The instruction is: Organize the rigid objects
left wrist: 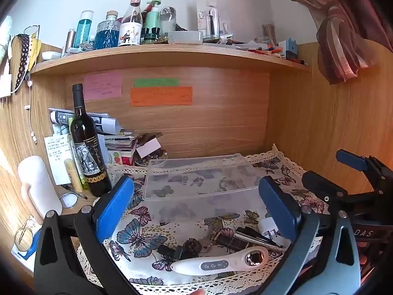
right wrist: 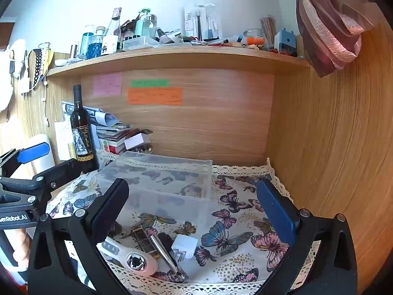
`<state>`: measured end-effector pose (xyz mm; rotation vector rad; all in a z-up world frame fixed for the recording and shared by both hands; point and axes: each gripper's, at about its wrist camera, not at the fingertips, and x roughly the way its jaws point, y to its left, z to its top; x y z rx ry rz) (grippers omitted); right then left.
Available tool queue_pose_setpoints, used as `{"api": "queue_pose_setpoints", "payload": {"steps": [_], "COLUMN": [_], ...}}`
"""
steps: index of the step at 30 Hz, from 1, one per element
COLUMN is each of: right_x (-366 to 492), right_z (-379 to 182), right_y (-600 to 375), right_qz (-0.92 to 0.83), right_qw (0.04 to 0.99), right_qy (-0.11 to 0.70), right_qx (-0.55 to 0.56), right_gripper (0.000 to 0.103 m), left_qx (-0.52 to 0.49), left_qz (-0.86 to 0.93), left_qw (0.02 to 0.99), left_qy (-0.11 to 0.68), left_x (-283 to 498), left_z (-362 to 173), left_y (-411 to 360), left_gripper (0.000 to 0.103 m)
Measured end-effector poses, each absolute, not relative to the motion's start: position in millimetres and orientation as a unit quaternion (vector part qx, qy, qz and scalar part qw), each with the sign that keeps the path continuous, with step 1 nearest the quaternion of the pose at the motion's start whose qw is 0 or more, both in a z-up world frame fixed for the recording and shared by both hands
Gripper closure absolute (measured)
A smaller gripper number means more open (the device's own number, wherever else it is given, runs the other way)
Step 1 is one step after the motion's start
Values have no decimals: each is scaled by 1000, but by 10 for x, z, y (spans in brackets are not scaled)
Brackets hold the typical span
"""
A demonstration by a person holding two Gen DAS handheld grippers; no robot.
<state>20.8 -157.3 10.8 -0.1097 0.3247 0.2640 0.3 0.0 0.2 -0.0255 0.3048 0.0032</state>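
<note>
Wand (left wrist: 221, 263) lies crosswise just below my left tongs (left wrist: 196, 206), nearer than right tongs (right wrist: 194, 211); both gape, empty.

right tongs (right wrist: 196, 211) spread (empty) | clear box (right wrist: 157, 172) ahead | white charger (right wrist: 184, 245) below

A butterfly-patterned cloth (left wrist: 137, 236) is seen beneath the blue-padded left gripper (left wrist: 196, 206); a white massager (left wrist: 221, 261) lies below it.

Side-by-side wrist views toward shared clear box (left wrist: 196, 179)
</note>
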Motion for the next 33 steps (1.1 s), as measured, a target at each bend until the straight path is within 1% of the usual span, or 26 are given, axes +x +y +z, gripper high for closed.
{"api": "queue_pose_setpoints", "payload": {"steps": [12,33], "right_x": [205,189], "right_z": [136,124], "right_y": [-1550,-1568], "right_qz": [130,133], "right_qw": [977,977], "right_qy": [160,158], "right_qx": [-57,-54], "right_gripper": [0,0], "left_qx": [-6,-9], "left_qz": [-1,2], "left_qw": [989,989], "left_qy": [150,145], "left_x": [8,9], "left_z": [80,32], "left_y": [-34,-18], "left_gripper": [0,0]}}
